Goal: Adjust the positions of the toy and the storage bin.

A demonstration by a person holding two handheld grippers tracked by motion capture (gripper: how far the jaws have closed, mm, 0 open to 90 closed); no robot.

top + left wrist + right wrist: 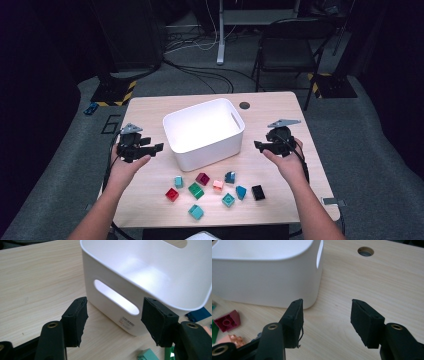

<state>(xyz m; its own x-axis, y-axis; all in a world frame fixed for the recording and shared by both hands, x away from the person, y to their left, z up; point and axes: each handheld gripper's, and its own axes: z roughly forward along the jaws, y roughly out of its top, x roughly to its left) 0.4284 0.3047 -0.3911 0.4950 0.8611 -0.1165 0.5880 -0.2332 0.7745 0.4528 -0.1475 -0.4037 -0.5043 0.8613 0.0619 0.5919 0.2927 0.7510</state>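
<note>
White bin point(205, 131), slotted handles, rounded corners, empty

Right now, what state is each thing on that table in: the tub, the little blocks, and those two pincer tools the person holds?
White tub: upright, empty inside, no lid.
Blocks: loose on the table in front of the tub, none inside it, none held.
Left gripper: fingers apart, nothing between them, facing the tub's handle slot.
Right gripper: fingers apart, nothing between them, beside the tub.
</note>
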